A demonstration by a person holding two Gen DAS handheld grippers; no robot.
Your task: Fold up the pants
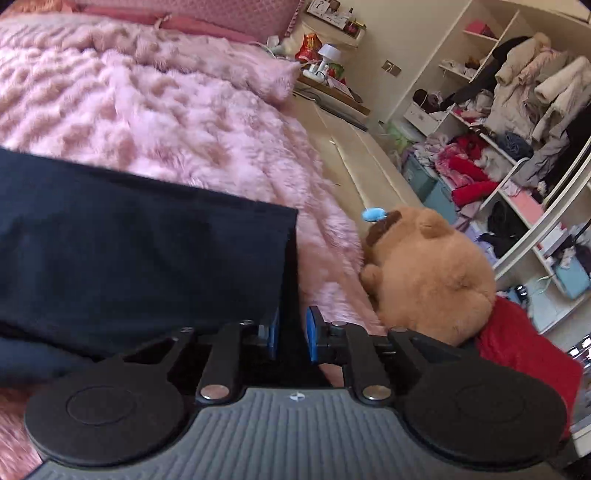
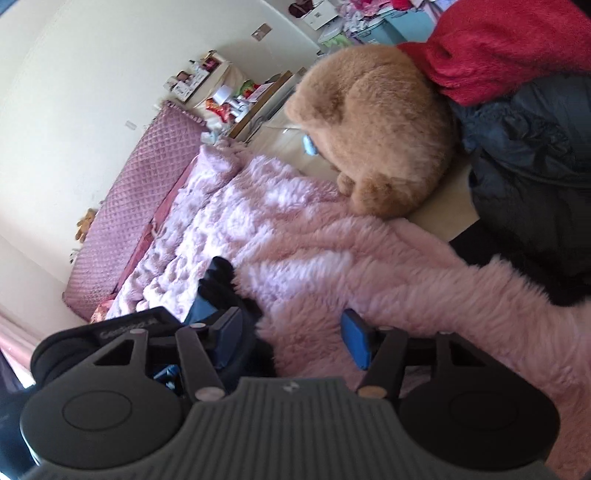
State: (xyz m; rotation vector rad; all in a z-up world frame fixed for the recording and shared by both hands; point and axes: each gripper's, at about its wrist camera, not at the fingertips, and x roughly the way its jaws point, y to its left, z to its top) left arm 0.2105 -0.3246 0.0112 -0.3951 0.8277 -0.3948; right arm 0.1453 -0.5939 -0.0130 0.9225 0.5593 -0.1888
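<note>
On pink furry blanket (image 1: 166, 122) | left tool (image 1: 290, 334) loosely around pants (image 1: 129, 251) | right tool (image 2: 291, 339) released

Bedroom clutter around a fluffy pink bed

A shaggy pink blanket (image 1: 177, 110) fills the upper left of the left wrist view, with a quilted pink headboard (image 1: 207, 14) along the top edge. At lower right a brown plush bear (image 1: 428, 277) lies on the bed's cream edge, touching a red fleece garment (image 1: 524, 343) below it. Open white shelves (image 1: 491, 122) crammed with clothes and hanging pale coats (image 1: 532, 81) occupy the right side; a small white lamp (image 1: 328, 53) stands on a bedside surface at top centre. In the right wrist view, a dark puffer jacket (image 2: 524, 155) lies at the right, just beside the bear.
</note>
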